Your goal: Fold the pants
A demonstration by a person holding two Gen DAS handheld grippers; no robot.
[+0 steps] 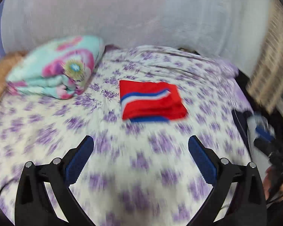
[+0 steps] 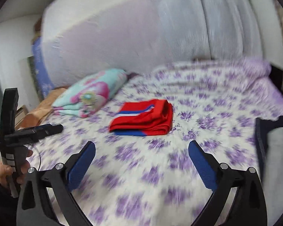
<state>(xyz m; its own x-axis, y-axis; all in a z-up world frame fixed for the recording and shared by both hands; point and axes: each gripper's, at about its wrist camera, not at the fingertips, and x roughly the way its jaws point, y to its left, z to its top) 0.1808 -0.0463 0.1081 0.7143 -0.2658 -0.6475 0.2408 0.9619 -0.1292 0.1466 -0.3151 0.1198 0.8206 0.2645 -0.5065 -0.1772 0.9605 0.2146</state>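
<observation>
Pants at my twelve o'clock look folded, though blur hides the edges; both my left tongs and right tongs gape empty, so I check stray corners before quitting

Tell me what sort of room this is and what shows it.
Most likely a bedroom: a bed under a white sheet with purple flowers, a folded turquoise-and-pink blanket near its far end, and folded red pants with blue and white stripes lying on top.
</observation>
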